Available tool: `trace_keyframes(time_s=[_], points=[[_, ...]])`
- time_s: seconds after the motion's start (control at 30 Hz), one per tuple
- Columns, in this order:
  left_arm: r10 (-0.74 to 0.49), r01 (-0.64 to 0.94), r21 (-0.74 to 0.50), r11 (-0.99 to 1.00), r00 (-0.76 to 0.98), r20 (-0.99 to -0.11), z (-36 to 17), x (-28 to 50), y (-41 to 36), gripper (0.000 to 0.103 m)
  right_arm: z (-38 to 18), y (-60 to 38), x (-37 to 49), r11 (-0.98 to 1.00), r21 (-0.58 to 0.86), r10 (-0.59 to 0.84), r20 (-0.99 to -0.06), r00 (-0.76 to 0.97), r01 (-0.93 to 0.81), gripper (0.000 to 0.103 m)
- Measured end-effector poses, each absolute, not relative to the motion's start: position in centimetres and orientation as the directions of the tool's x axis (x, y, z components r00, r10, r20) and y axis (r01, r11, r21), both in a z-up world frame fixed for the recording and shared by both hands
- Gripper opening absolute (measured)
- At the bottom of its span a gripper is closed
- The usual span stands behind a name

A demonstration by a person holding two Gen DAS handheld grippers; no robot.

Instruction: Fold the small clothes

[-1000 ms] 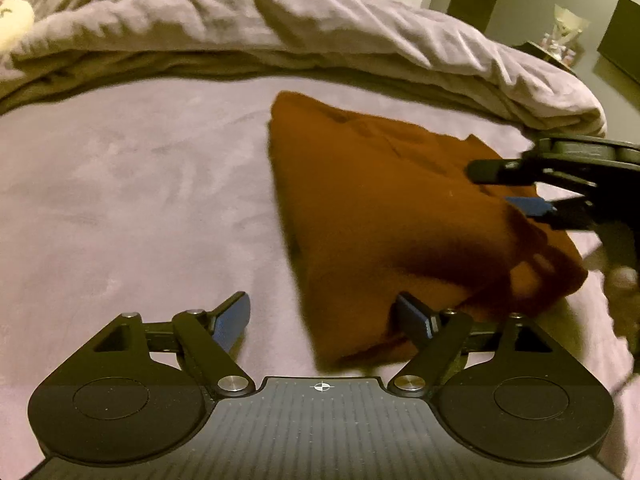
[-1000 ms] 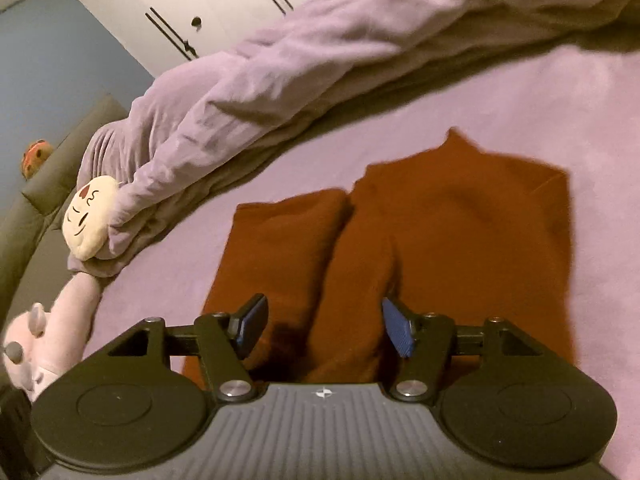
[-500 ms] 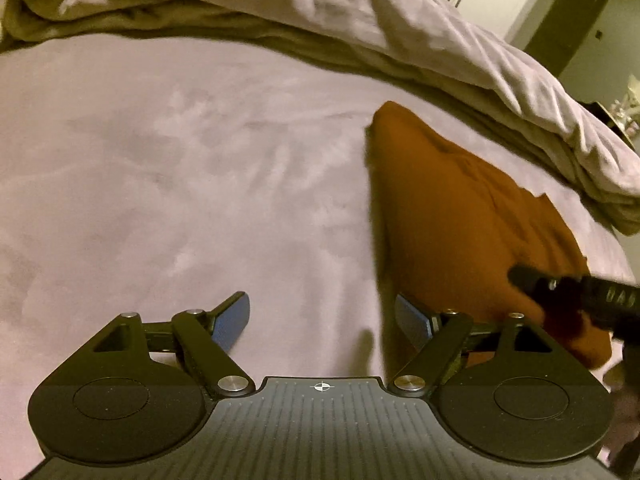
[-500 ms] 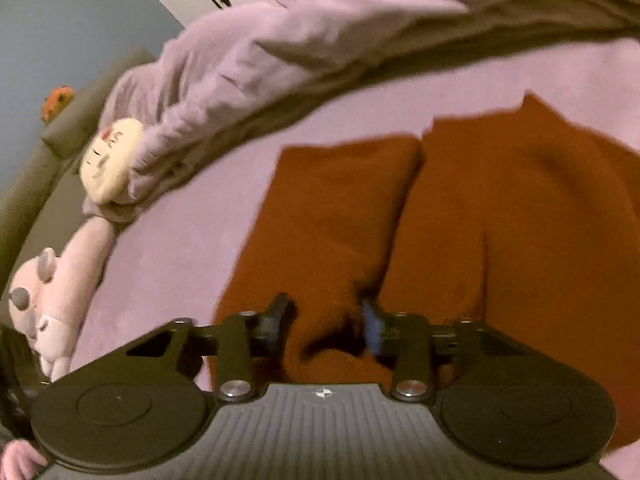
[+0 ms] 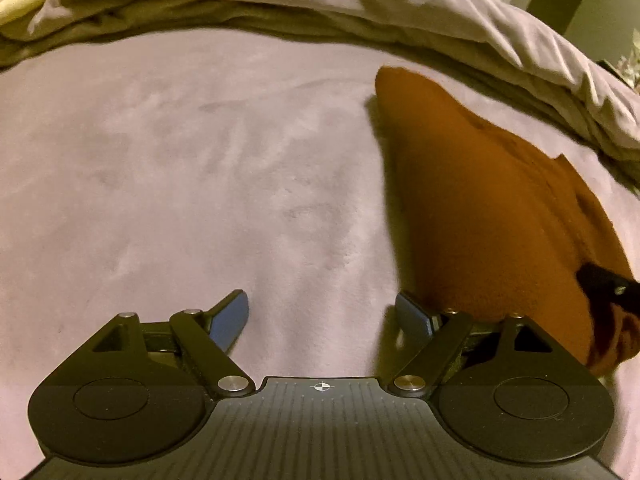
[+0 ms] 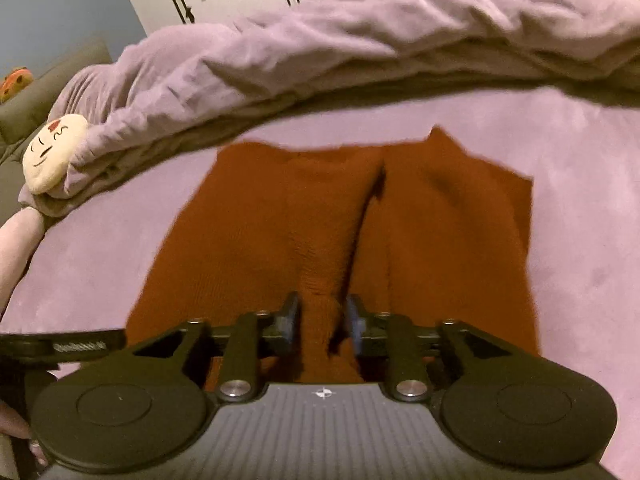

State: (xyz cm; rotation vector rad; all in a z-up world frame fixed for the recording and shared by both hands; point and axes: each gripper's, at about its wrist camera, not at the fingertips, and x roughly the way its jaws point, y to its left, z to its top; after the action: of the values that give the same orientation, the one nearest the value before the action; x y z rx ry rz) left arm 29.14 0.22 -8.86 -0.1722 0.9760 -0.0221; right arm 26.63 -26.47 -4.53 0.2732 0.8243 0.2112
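Over the bed point(image 5: 200, 160), the left wrist view shows the left gripper point(image 5: 322, 318) with fingers wide and nothing between them, only bare lilac sheet. Its right finger point(image 5: 412, 314) sits just beside the near edge of the rust-brown garment point(image 5: 480, 220), which lies to the right below the bunched duvet point(image 5: 440, 20).

From the right wrist view, the right gripper point(image 6: 322, 318) has narrow fingers that have just eased slightly apart, a raised fold of the garment point(image 6: 320, 220) pinched between them. A plush toy point(image 6: 52, 152) lies by the duvet point(image 6: 360, 40).
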Motion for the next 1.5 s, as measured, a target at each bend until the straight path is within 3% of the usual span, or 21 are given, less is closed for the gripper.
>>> trace_keyframes(time_s=[0.1,0.2,0.27,0.33,0.4,0.47,0.5,0.6,0.67,0.7,0.77,0.83,0.97,1.03,1.1,1.17,1.27,1.3,1.33,1.5], points=[[-0.09,-0.06,-0.149,0.987,0.562,-0.822,-8.8,29.2,0.1,0.085,-3.5,-26.9,26.8,0.958,0.279,0.247,-0.683,0.687,-0.067,0.058],[-0.08,-0.067,-0.142,0.988,0.567,-0.82,-8.8,29.1,0.0,0.085,-4.4,-27.4,28.3,0.941,0.336,0.284,-0.71,0.644,-0.045,0.061],[-0.078,-0.063,-0.138,0.988,0.566,-0.821,-8.7,29.0,-0.2,0.085,-5.5,-27.5,29.0,0.907,0.418,0.357,-0.714,0.603,-0.042,0.058],[-0.082,-0.059,-0.138,0.989,0.56,-0.824,-8.6,29.1,-0.1,0.085,-6.0,-27.5,29.2,0.879,0.474,0.406,-0.694,0.595,-0.046,0.032],[-0.085,-0.055,-0.139,0.989,0.555,-0.827,-8.6,29.2,0.0,0.085,-5.9,-27.5,29.2,0.869,0.492,0.417,-0.679,0.604,-0.047,0.03],[-0.082,-0.055,-0.134,0.989,0.554,-0.829,-8.5,29.4,0.1,0.085,-6.1,-27.5,29.3,0.862,0.506,0.422,-0.673,0.607,-0.039,0.036],[-0.079,-0.055,-0.132,0.99,0.555,-0.828,-8.5,29.4,0.1,0.085,-6.3,-27.7,29.5,0.855,0.518,0.425,-0.672,0.606,-0.026,0.047],[-0.069,-0.061,-0.123,0.991,0.556,-0.828,-8.6,29.3,0.0,0.085,-7.1,-27.7,30.4,0.806,0.592,0.481,-0.645,0.594,-0.01,0.051],[-0.058,-0.066,-0.113,0.991,0.553,-0.831,-8.4,29.2,-0.1,0.085,-7.2,-27.2,30.9,0.8,0.6,0.49,-0.643,0.589,-0.011,0.042],[-0.052,-0.07,-0.109,0.992,0.554,-0.831,-8.2,29.2,-0.2,0.085,-7.1,-27.0,31.0,0.806,0.592,0.488,-0.641,0.592,-0.023,0.026],[-0.047,-0.063,-0.101,0.993,0.57,-0.82,-7.5,28.9,-0.5,0.085,-6.0,-26.2,30.7,0.85,0.525,0.438,-0.658,0.613,-0.044,0.021],[-0.035,-0.036,-0.071,0.997,0.601,-0.798,-6.4,28.4,-1.3,0.085,-3.3,-24.7,29.7,0.933,0.341,0.32,-0.658,0.682,-0.109,0.018],[-0.053,0.021,-0.051,0.998,0.625,-0.779,-5.6,27.9,-3.2,0.087,0.5,-22.7,25.6,0.991,-0.04,0.093,-0.498,0.862,-0.13,0.016],[-0.061,0.037,-0.049,0.998,0.608,-0.792,-6.1,28.0,-4.2,0.087,-0.1,-23.2,24.4,0.988,-0.127,0.02,-0.456,0.89,-0.088,0.016],[-0.062,0.057,-0.035,0.998,0.587,-0.807,-6.8,28.0,-5.4,0.087,-2.2,-24.3,24.4,0.982,-0.188,-0.063,-0.487,0.871,-0.034,0.016],[-0.057,0.073,-0.02,0.997,0.553,-0.831,-7.6,27.9,-6.2,0.087,-5.6,-25.9,25.3,0.979,-0.203,-0.104,-0.583,0.805,-0.02,0.017],[-0.058,0.084,-0.013,0.996,0.565,-0.823,-7.1,27.5,-6.5,0.087,-6.7,-29.2,25.0,0.999,-0.045,-0.031,-0.592,0.805,0.006,0.03],[-0.058,0.082,-0.013,0.997,0.576,-0.816,-6.7,27.5,-6.4,0.087,-6.0,-30.0,25.1,0.999,-0.018,-0.034,-0.611,0.791,0.03,0.045],[-0.057,0.073,-0.017,0.997,0.588,-0.807,-6.3,27.2,-6.2,0.087,-5.3,-30.5,25.1,0.998,0.007,-0.039,-0.623,0.781,0.056,0.053],[-0.117,0.081,-0.085,0.993,0.627,-0.77,-4.7,25.7,-5.8,0.087,-2.2,-31.6,21.6,0.995,0.076,-0.006,-0.561,0.828,0.059,0.053]])
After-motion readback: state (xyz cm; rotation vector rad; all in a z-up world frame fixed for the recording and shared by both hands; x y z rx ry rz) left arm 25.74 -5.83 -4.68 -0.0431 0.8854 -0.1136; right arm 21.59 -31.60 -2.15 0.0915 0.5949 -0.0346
